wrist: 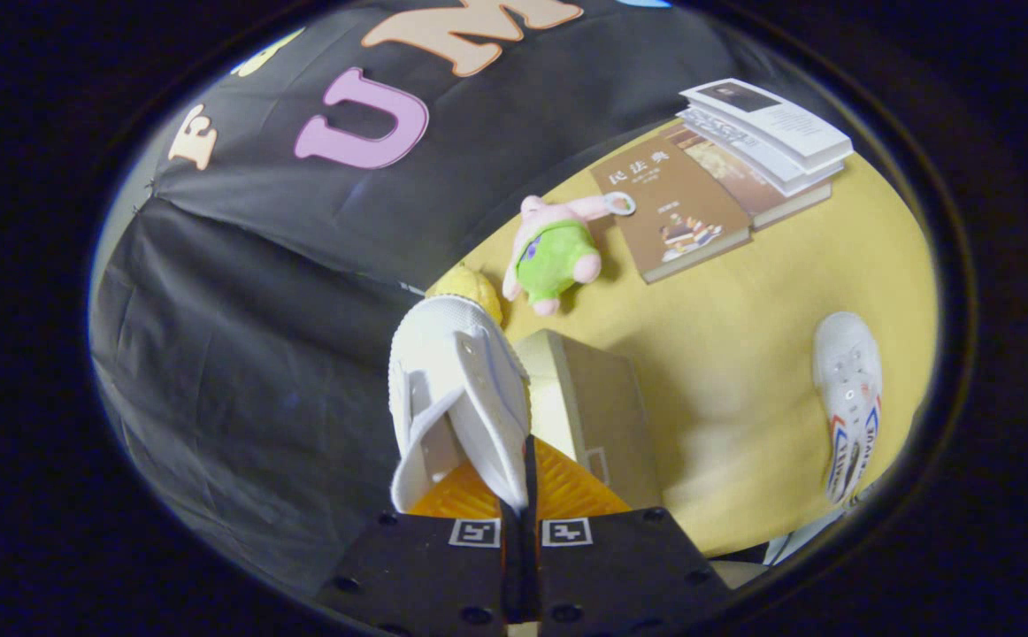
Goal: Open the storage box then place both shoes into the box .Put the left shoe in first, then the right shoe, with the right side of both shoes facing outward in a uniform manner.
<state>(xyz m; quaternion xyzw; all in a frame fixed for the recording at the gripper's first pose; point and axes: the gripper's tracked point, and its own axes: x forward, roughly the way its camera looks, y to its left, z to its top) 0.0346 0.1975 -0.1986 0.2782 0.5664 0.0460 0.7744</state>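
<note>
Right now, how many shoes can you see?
2. One shoe is pinched between the gripper fingers, above the box. The other shoe lies on the table.

The gripper (520,495) is raised and tilted, its two fingers (567,495) drawn nearly together, pinching the white shoe's (456,389) collar between them.

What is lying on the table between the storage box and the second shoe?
Nothing: in the gripper view, only bare yellow table lies between the storage box and the second shoe. The fingers grip the first shoe.
</note>
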